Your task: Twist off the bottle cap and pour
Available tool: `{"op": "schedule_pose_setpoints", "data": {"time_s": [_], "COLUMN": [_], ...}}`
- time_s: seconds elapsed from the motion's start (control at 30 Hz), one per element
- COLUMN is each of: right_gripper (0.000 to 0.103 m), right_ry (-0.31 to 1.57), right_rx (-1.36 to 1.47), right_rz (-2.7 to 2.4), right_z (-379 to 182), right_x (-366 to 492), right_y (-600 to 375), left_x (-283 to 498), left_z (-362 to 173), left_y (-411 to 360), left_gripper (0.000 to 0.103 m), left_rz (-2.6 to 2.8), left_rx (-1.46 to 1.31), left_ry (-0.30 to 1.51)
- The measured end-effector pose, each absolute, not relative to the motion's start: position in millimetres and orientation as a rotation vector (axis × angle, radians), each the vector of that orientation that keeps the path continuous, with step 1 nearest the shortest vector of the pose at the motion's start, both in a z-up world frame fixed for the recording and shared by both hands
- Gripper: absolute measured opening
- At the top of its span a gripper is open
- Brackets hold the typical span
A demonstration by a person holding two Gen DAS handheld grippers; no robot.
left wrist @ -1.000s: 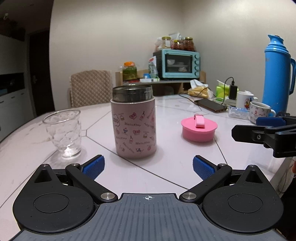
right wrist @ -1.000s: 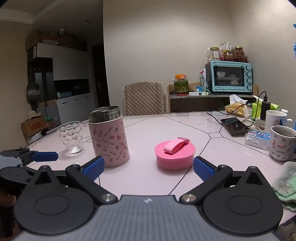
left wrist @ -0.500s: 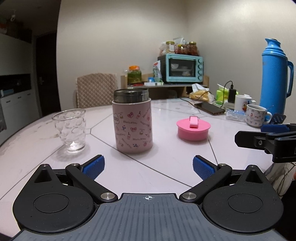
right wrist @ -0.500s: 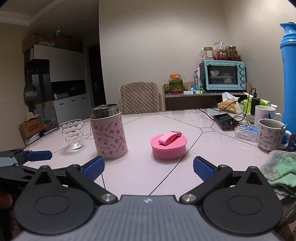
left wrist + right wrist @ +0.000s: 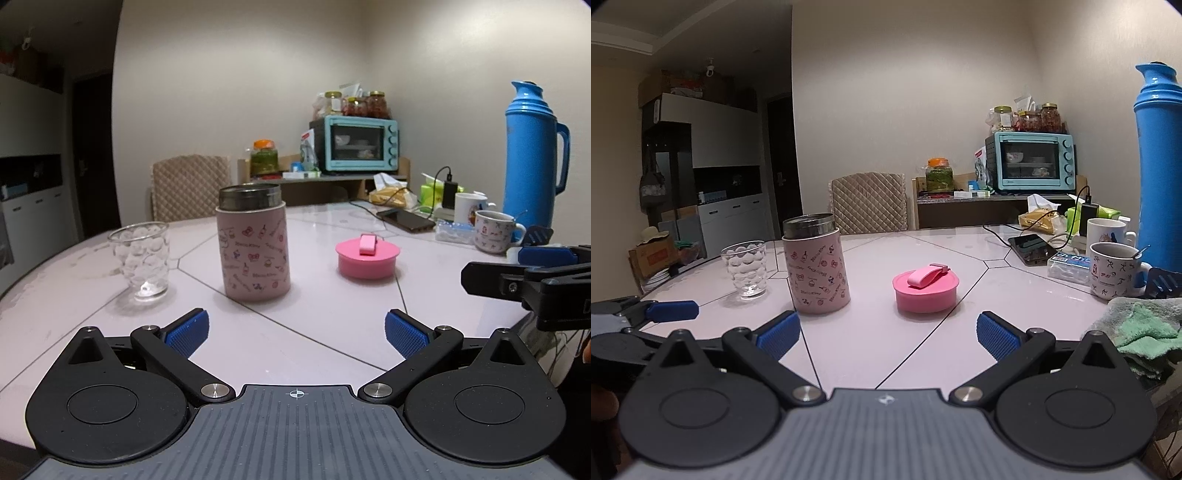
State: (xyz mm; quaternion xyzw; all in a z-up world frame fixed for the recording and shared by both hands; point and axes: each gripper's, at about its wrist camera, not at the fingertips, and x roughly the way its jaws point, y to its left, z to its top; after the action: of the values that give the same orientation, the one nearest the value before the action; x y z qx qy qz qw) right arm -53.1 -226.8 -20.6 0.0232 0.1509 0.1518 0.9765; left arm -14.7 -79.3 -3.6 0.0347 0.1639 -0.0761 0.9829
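Both grippers empty: left gripper [image 5: 296, 329] and right gripper [image 5: 888, 331] spread wide at frame bottom, above the table [image 5: 332, 317]. Pink bottle [image 5: 253, 243] upright at centre, uncapped; pink cap [image 5: 368, 257] right of it, glass [image 5: 140, 260] left.
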Motion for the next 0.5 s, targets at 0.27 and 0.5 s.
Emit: {"op": "schedule_pose_setpoints", "data": {"time_s": [0.27, 0.5], "right_gripper": [0.103, 0.103], "right_ry": [0.289, 0.286], "right_rx": [0.052, 0.057], "right_rz": [0.295, 0.288], "right_z": [-21, -25], "right_x": [-61, -66], "right_y": [-231, -234], "left_x": [-26, -31], "left_z": [-4, -9], "left_y": [-81, -83], "left_gripper": [0.103, 0.103], "left_rz": [-0.16, -0.155], "left_rx": [0.069, 0.065], "left_ry": [0.314, 0.306]}}
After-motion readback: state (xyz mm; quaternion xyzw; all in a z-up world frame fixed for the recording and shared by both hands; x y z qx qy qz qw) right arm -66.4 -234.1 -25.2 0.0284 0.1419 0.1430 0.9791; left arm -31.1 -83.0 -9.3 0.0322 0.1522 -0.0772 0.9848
